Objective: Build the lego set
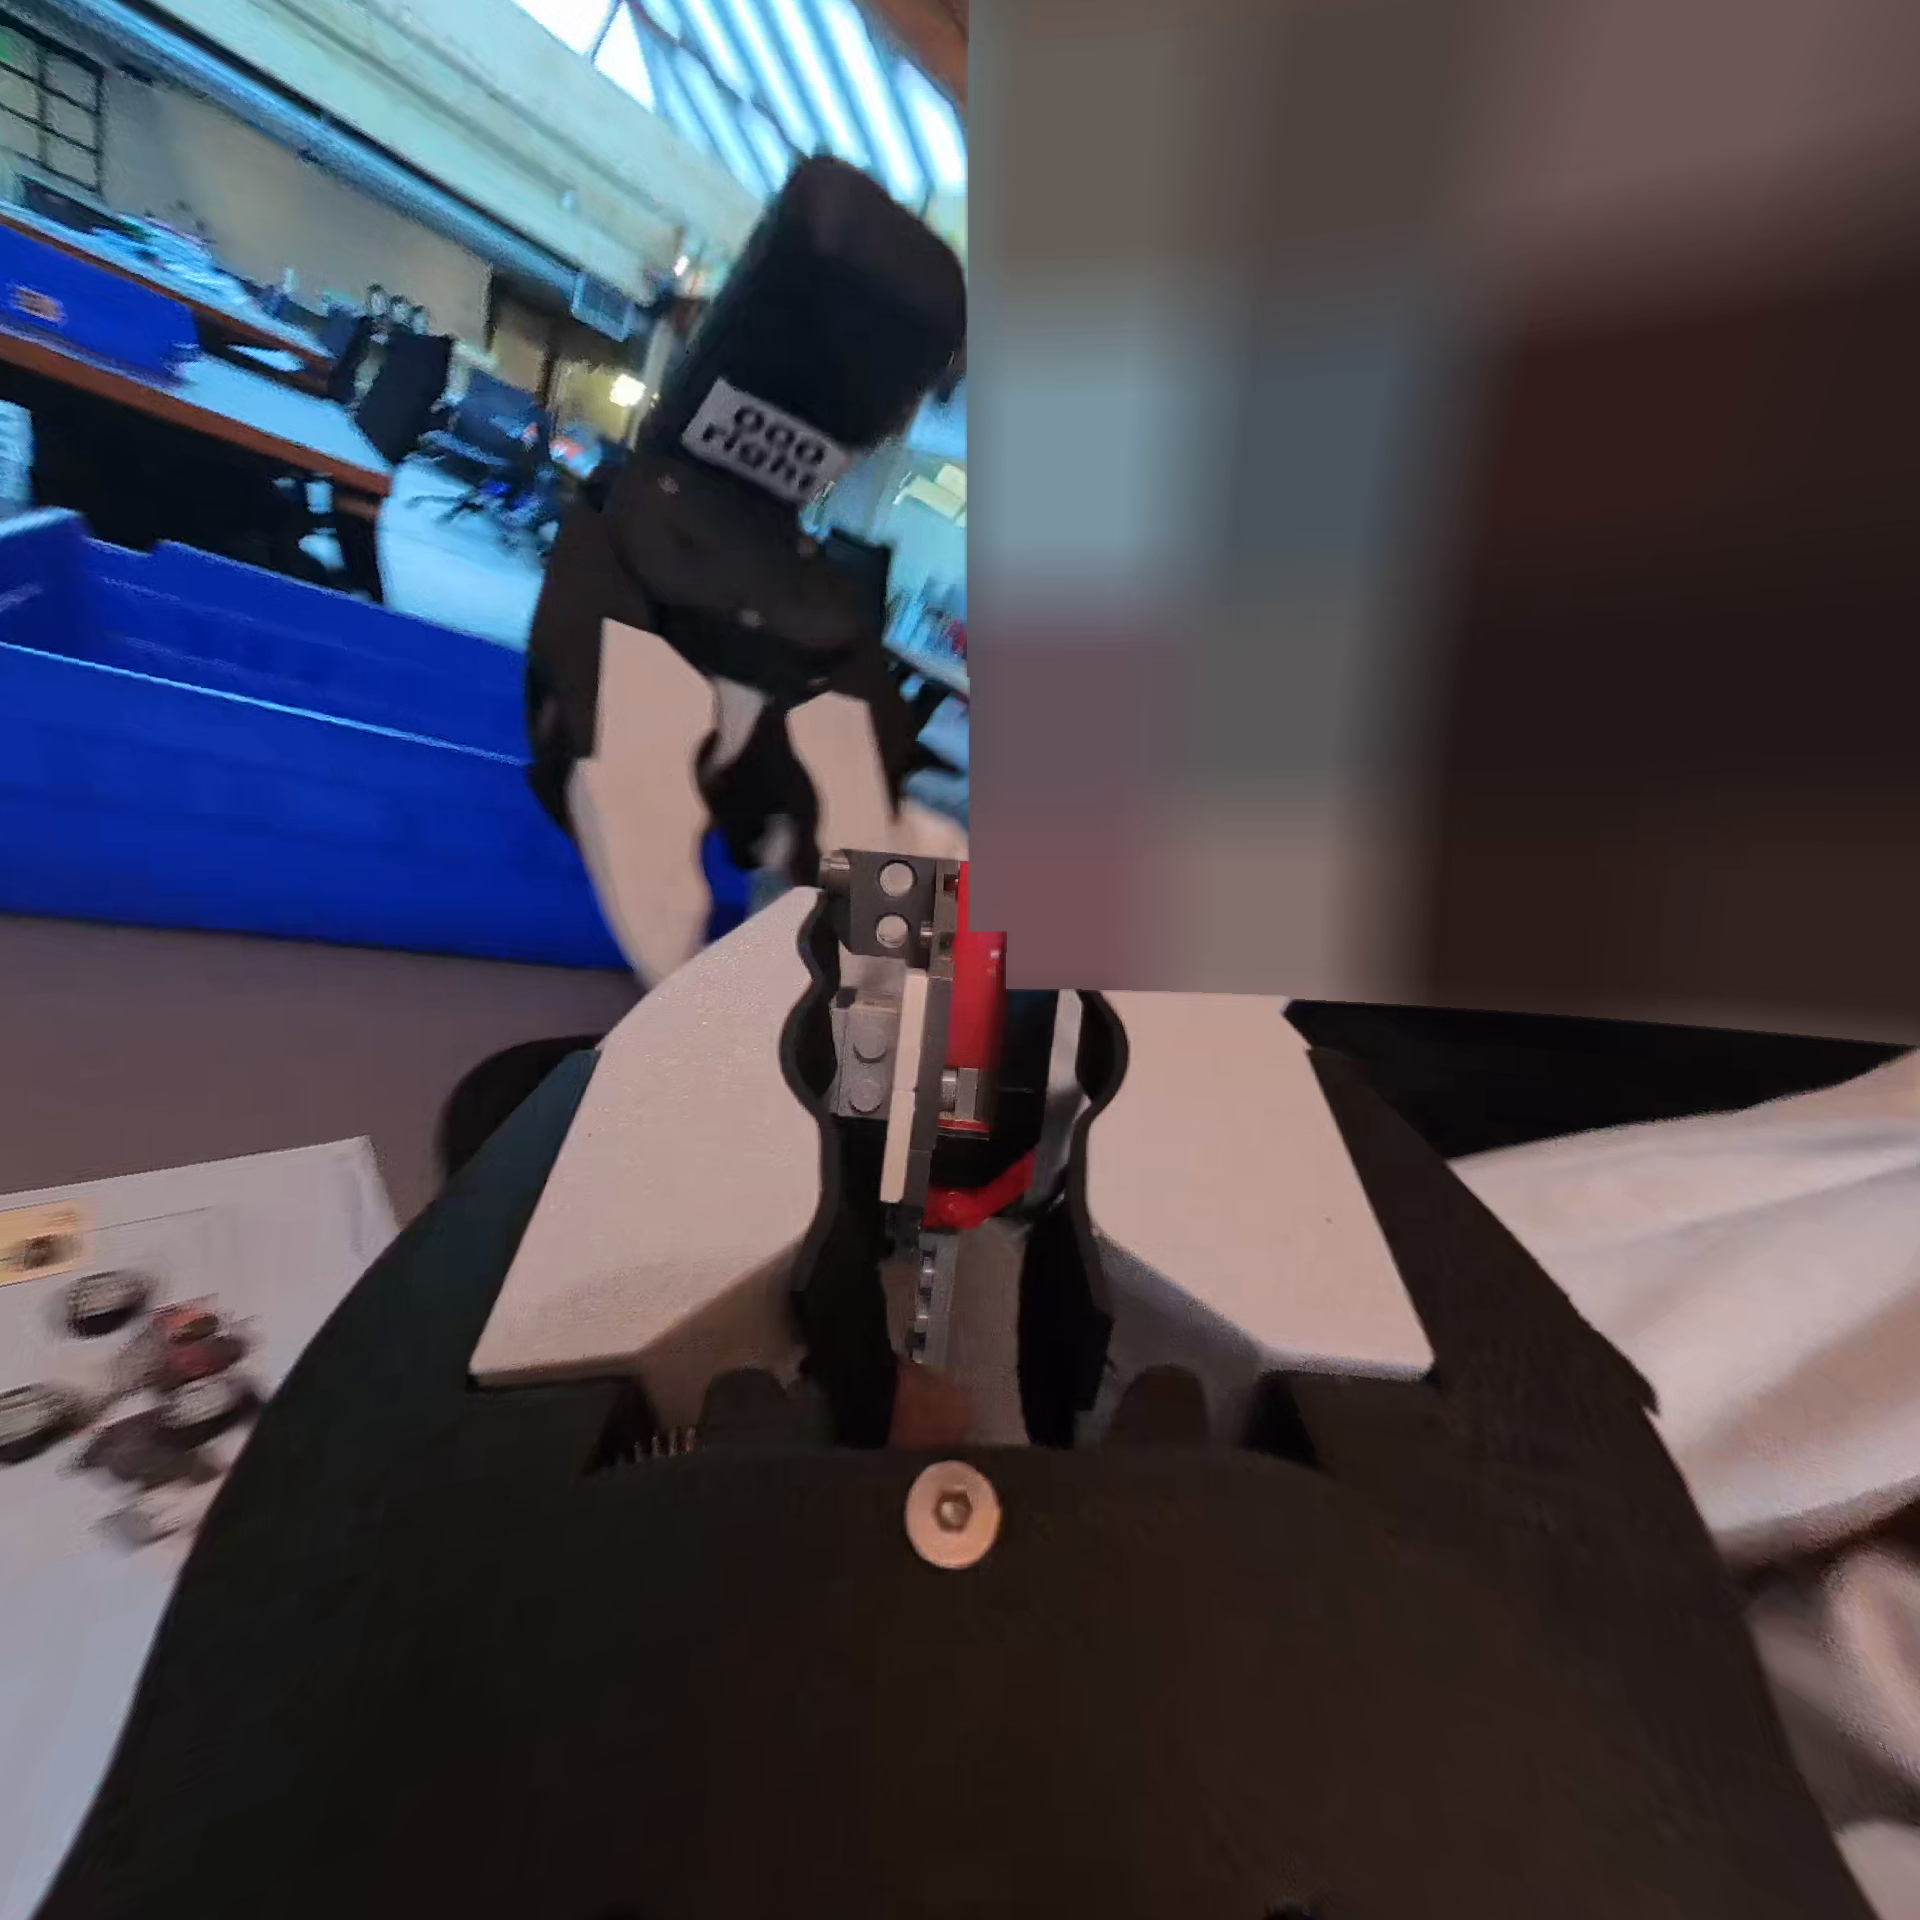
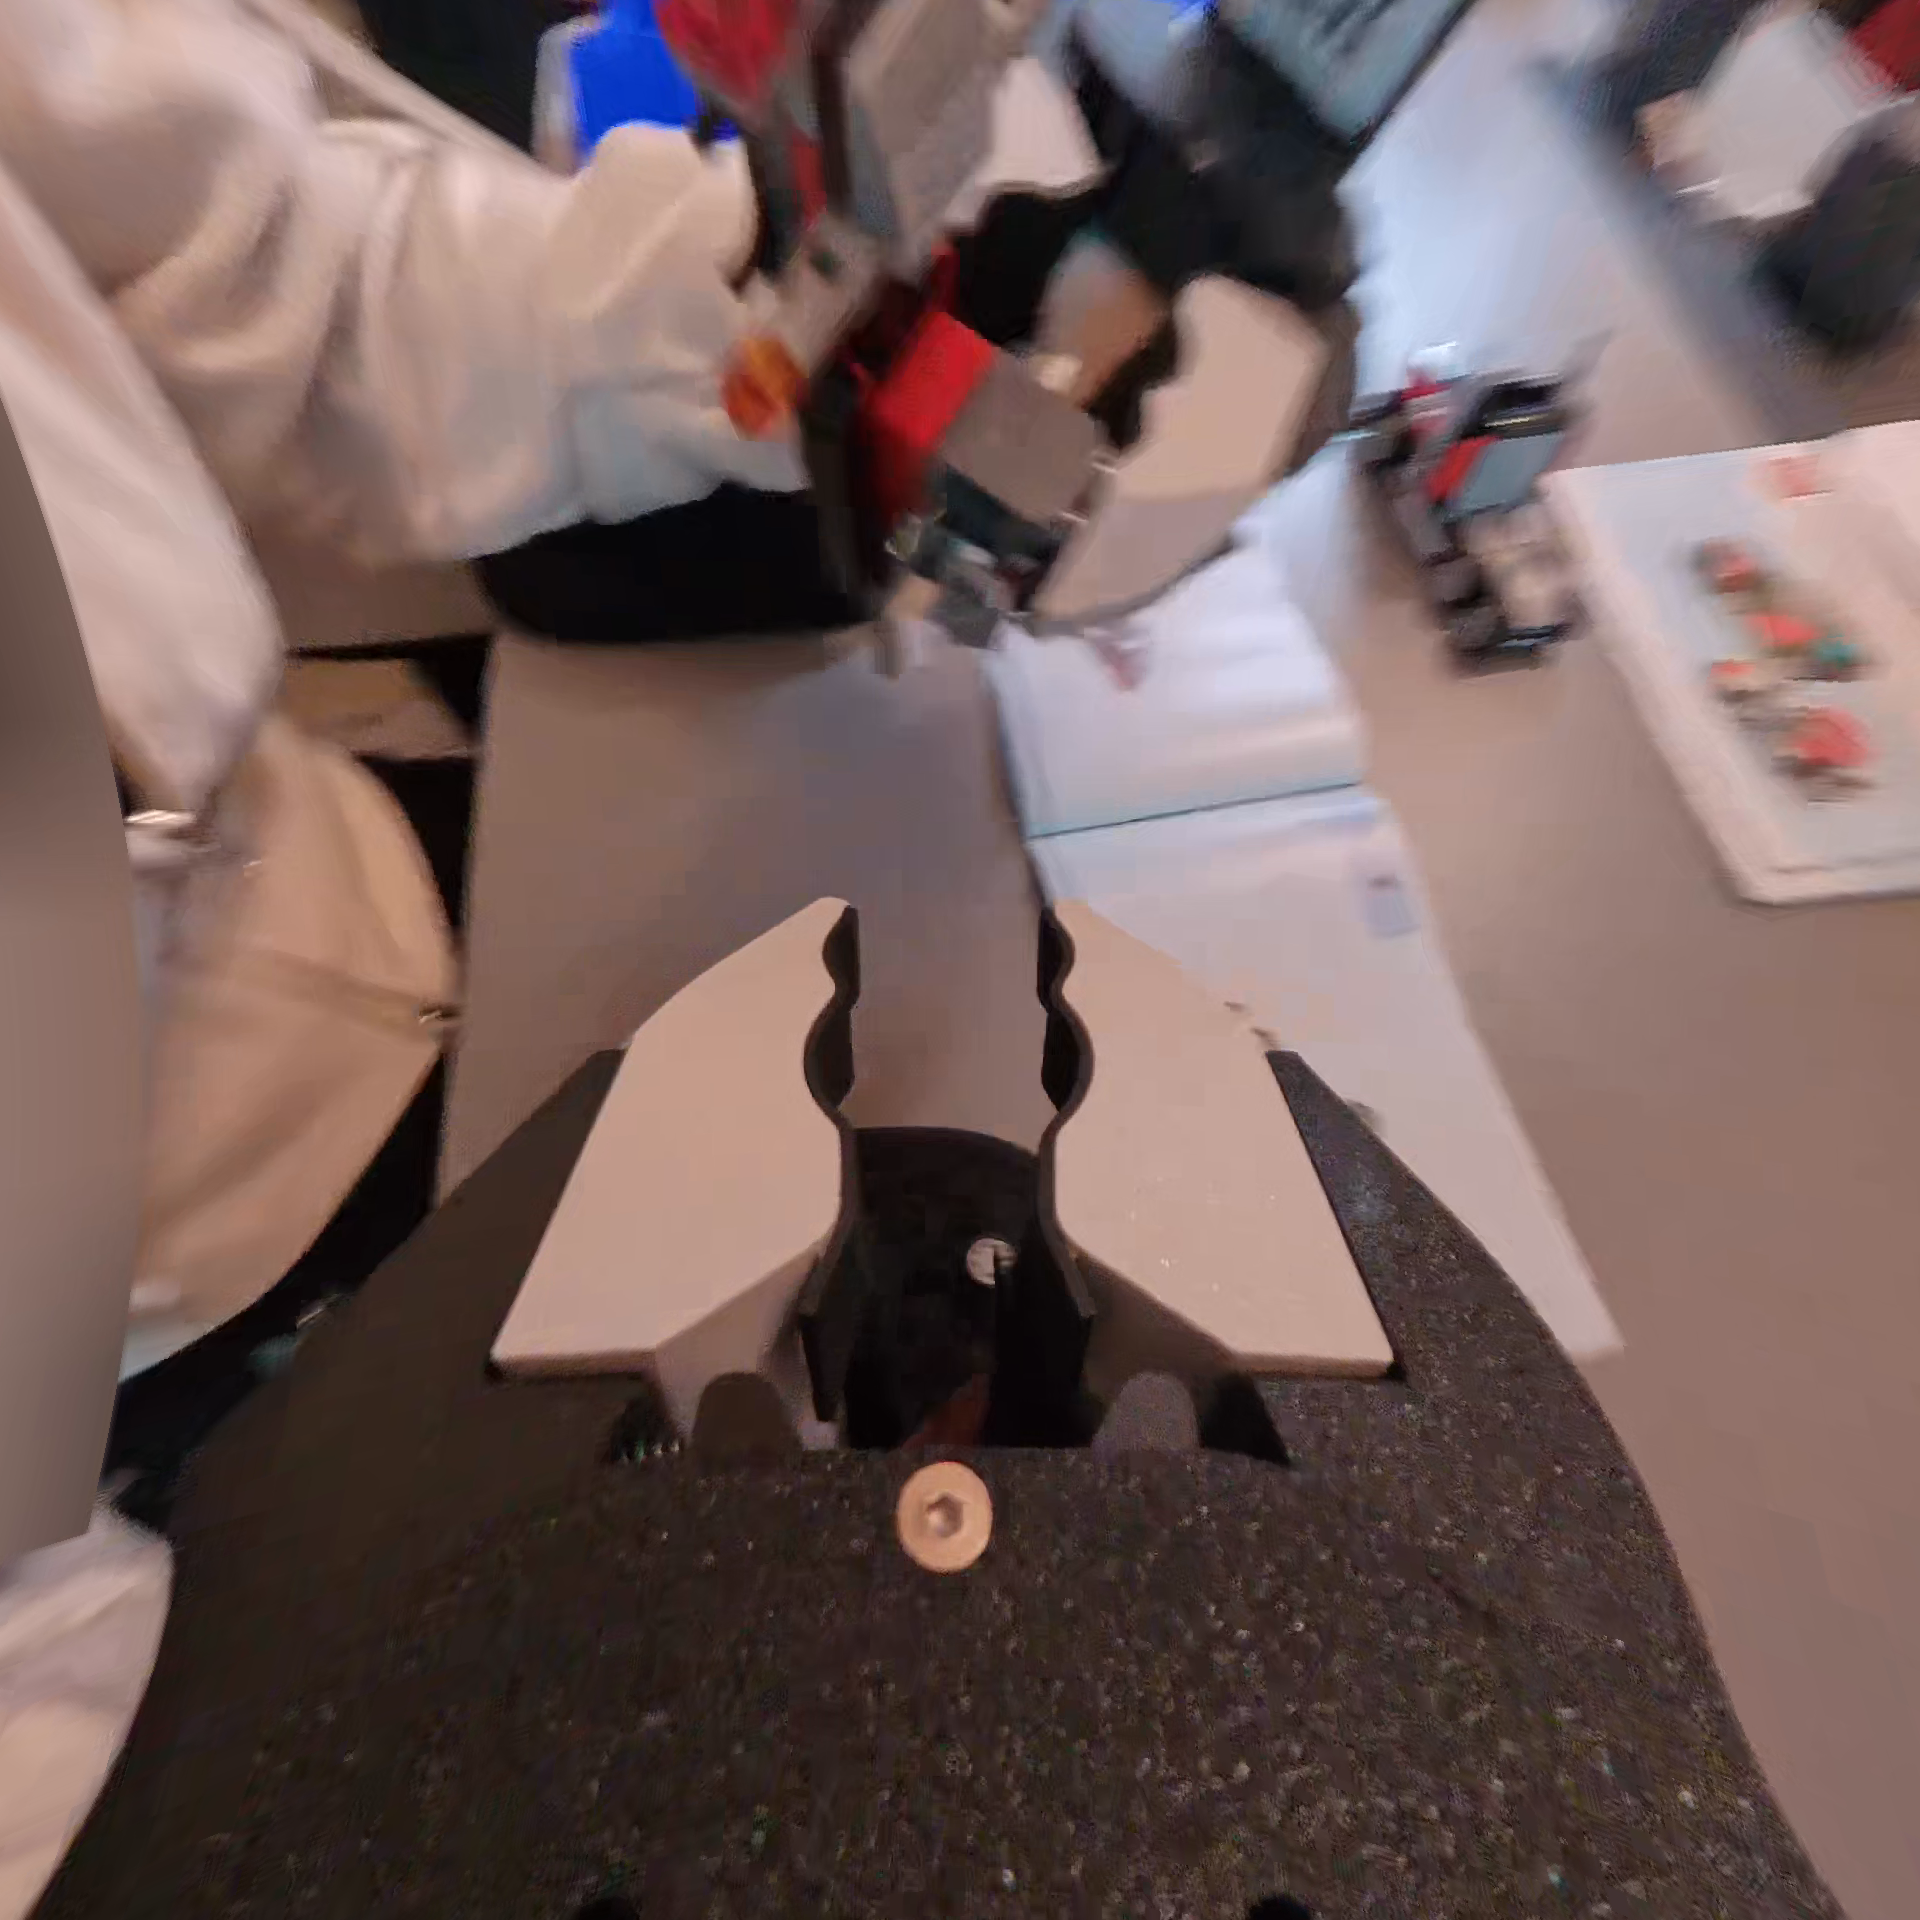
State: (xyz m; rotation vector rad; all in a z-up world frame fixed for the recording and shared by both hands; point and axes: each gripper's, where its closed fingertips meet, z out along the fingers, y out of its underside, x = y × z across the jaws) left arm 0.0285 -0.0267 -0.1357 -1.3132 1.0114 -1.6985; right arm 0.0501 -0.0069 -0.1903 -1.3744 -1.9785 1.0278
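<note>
Grey-and-red lego assembly (image 1: 925,1049) is clamped between the closed fingers of the left gripper (image 1: 940,1029), raised above the table.

An instruction sheet (image 1: 177,1247) is seen lower left; the right gripper (image 2: 948,997) is held empty, jaws parted, over the grey table (image 2: 1558,1039), near a second lego build (image 2: 1486,499).

- The lego piece (image 1: 914,1049) has its red side partly hidden behind a finger (image 1: 1226,1174).
- The booklet (image 1: 125,1330) is cut by the left edge, its pictures blurred.
- A far model (image 2: 1475,509) is too blurred to make out.
</note>
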